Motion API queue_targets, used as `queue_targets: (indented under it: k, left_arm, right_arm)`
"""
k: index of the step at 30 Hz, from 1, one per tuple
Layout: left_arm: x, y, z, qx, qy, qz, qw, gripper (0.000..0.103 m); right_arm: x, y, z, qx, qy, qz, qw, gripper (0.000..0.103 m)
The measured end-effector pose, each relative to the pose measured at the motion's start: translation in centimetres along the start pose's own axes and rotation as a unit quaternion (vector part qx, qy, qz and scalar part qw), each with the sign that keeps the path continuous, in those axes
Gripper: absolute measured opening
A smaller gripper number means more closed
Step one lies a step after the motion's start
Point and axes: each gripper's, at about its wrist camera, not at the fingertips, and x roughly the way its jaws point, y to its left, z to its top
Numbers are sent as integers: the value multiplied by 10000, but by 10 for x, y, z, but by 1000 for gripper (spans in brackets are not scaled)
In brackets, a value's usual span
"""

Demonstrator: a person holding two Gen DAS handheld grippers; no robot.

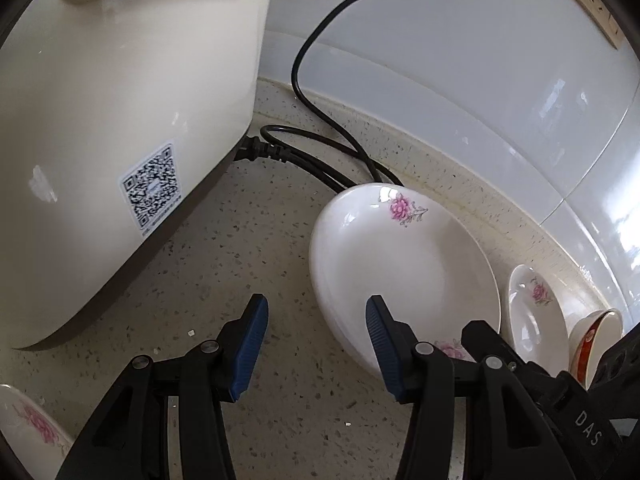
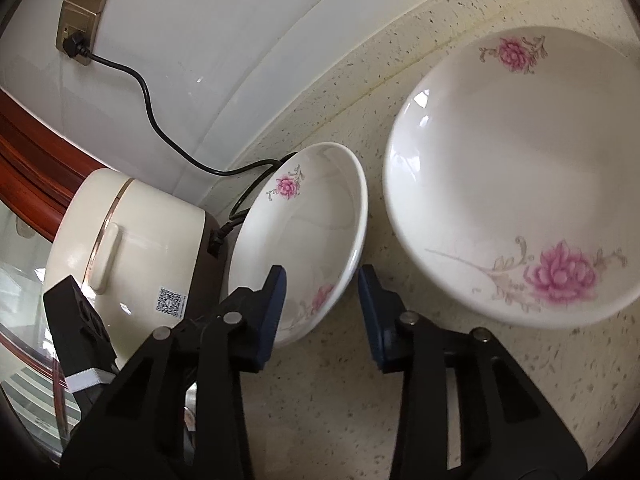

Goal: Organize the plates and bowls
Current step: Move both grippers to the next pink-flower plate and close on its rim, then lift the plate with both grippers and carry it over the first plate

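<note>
A white plate with pink flowers (image 1: pixel 400 264) (image 2: pixel 304 216) lies tilted on a black cable beside the rice cooker. My left gripper (image 1: pixel 316 344) is open; the plate's near-left rim runs between its blue pads, one finger over the dish and one over the counter. My right gripper (image 2: pixel 320 312) straddles the same plate's near-right rim, its pads a little apart from it, so it is open. A larger flowered plate (image 2: pixel 520 180) sits to the right. A small flowered plate (image 1: pixel 536 312) and a red-patterned bowl (image 1: pixel 596 340) stand further right.
A cream rice cooker (image 1: pixel 120 120) (image 2: pixel 132 256) stands close on the left, its black cable (image 1: pixel 320 160) looping under the plate up to a wall socket (image 2: pixel 76 20). Tiled wall runs behind the speckled counter (image 1: pixel 248 240). Another flowered plate's edge (image 1: pixel 28 432) shows at bottom left.
</note>
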Motion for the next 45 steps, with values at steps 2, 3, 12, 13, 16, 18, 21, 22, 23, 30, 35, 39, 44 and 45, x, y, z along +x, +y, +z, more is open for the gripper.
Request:
queue_targets:
  k: [2,3,12,13,16,18,21,22,23,30,35,39,44,45]
  left_arm:
    - [2,-1,0,79,-16,73,9999,50]
    - [3,-2,0,114,-17,106,9999,49]
    - [7,-17,-4,546,-59,83,9985,27]
    - [6,-16,-4,527,-58,68,9986,27]
    - [6,-15,-4,506,-57,47,9987,27]
    - [6,-14,-4,510,-50,58,9987,26]
    - [9,-15,-3,478,-42,50,9988,25]
    - [7,-14,-3,456,-35,32,9989,24]
    - [6,-13,-3,434,-28,10,9991,24]
    - [2,-7,-5,373,2,-43,9993,21]
    - [-1,-5,-4,279,-35,-119,9995,20]
    - [-6,-4,-3,215,-63,-176,9996,20]
    - [-18,-5,-5,209,-140,-129,9996,18]
    - [-21,-5,-6,193,-133,-159,9996,18]
  right_arm:
    - [0,1,0,-80,-24,-46,10000,36]
    - [1,1,0,-119,-31,-67,9999,36]
    - [2,4,1,-418,-15,-270,9988,29]
    - [2,4,1,-454,-7,-308,9985,27]
    - [3,6,1,-525,9,-386,9979,25]
    - [4,9,0,-609,13,-449,9971,25]
    - [4,13,-2,-775,-15,-586,9953,24]
    - [4,14,-3,-816,-22,-621,9947,24]
    - [4,14,-3,-850,-26,-648,9943,24]
    - [5,17,-6,-990,-41,-820,9917,24]
    - [6,19,-7,-936,-4,-822,9922,24]
    - [1,22,-5,-965,-63,-812,9920,24]
    - [-7,19,-9,-916,-9,-777,9928,24]
    - [-9,20,-11,-927,-15,-781,9926,24]
